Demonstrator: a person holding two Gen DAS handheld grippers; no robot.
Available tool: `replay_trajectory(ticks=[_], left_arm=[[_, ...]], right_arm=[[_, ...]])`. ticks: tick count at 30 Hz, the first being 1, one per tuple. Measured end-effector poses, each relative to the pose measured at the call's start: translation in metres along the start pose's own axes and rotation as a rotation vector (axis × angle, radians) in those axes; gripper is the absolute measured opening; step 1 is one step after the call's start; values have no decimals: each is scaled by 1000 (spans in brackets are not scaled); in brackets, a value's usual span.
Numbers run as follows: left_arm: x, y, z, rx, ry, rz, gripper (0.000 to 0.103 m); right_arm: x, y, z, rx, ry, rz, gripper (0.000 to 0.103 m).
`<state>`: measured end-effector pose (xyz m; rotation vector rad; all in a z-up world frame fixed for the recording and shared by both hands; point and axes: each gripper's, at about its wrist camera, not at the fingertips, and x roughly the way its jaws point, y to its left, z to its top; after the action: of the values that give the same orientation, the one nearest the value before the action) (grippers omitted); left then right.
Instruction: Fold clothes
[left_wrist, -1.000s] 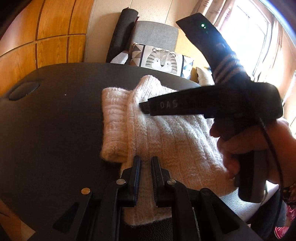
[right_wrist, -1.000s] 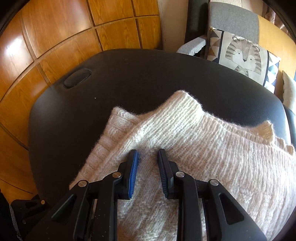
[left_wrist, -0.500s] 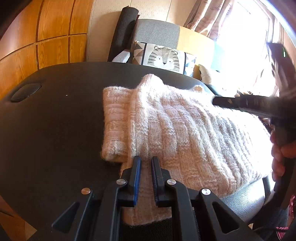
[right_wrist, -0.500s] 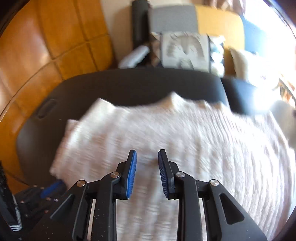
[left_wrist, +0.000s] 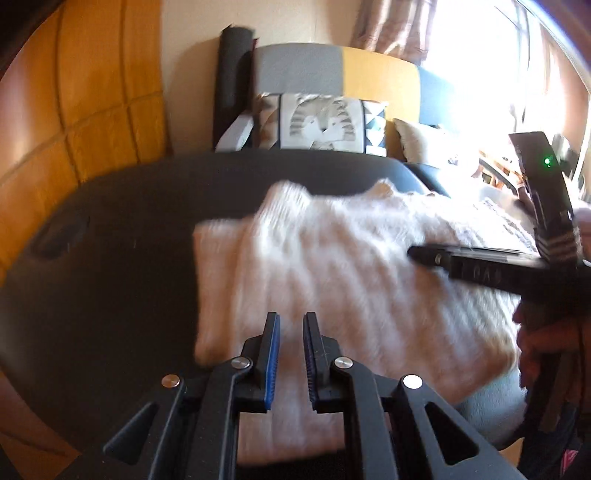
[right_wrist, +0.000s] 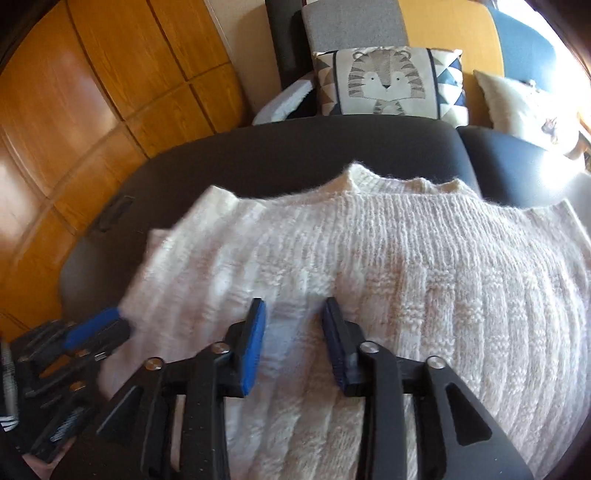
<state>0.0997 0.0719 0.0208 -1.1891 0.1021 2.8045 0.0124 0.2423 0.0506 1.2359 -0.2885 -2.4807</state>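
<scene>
The cream knitted sweater (right_wrist: 388, 266) lies part-folded across the black padded table (right_wrist: 295, 155). The right gripper (right_wrist: 293, 347) has just been opening, jaws parted above the knit, nothing gripped. The left gripper (left_wrist: 291, 360) has just eased apart too, a narrow empty gap.

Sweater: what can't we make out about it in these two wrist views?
- Near hem of the sweater: both views, hidden behind each hand-held gripper's body and cut by the bottom edge.
- Right side: right wrist view, cut by the frame edge; left wrist view, covered by the right hand-held gripper and washed out by window glare.
- Knit and fold lines: left wrist view, motion blur.
- Underside folds: hidden by the top layer.
</scene>
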Motion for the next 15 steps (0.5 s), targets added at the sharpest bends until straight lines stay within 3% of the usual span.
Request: replay_trajectory(ticks=[2, 5, 10, 15], left_arm=[[11, -4, 13, 6, 21, 38, 17], [32, -7, 29, -19, 73, 64, 17], [57, -14, 31, -18, 147, 107, 18], [60, -21, 21, 6, 126, 144, 19]], right_arm=[[-21, -8, -2, 22, -66, -1, 43], [-46, -25, -6, -17, -137, -112, 43], [-61, -75, -14, 15, -122, -268, 43], [-57, -127, -23, 142, -64, -262, 43]])
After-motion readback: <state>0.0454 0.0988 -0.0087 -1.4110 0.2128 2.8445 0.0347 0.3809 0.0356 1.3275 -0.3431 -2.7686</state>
